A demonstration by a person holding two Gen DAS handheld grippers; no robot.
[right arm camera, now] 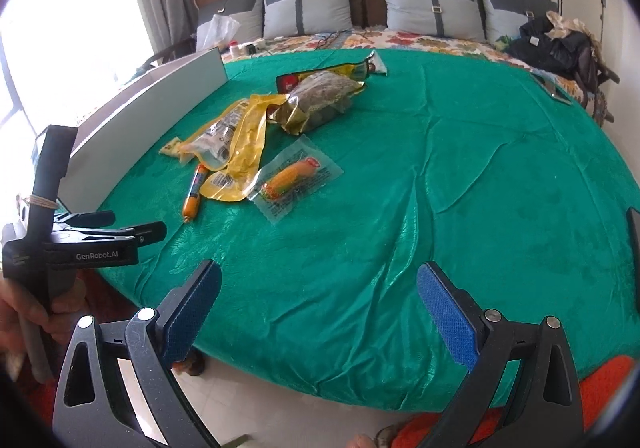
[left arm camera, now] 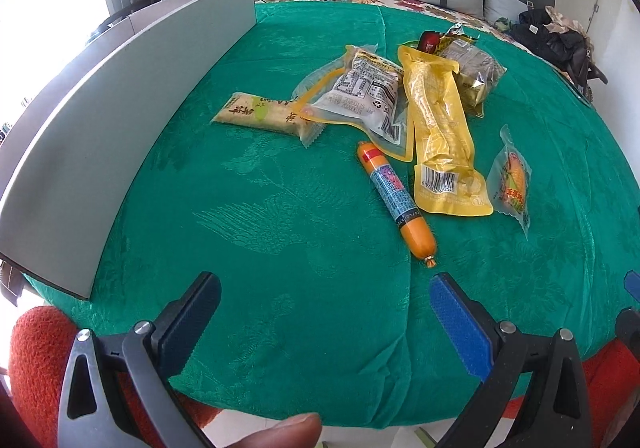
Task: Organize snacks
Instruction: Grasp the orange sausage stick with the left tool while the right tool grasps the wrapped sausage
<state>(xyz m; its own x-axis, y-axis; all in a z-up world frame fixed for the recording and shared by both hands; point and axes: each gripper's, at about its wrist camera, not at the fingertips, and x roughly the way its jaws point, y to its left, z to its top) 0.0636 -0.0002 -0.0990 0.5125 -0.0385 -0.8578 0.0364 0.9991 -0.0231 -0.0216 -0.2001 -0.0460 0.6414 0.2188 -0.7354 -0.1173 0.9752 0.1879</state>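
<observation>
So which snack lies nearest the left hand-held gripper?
The orange sausage stick with the blue label; its clipped end points toward the left hand-held gripper, closer than every packet.

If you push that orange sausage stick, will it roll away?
Probably. The sausage stick is a round tube lying free on the green cloth, so a sideways nudge could roll it. Its casing looks smooth, so possibly slippery. It looks fairly stiff.

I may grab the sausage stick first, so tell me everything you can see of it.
The sausage stick is a slim orange tube with a blue printed label, a red band near its far end and a crimped clip at its near tip. It lies flat on the green cloth, unheld. The long yellow pouch is close beside it; contact is unclear.
</observation>
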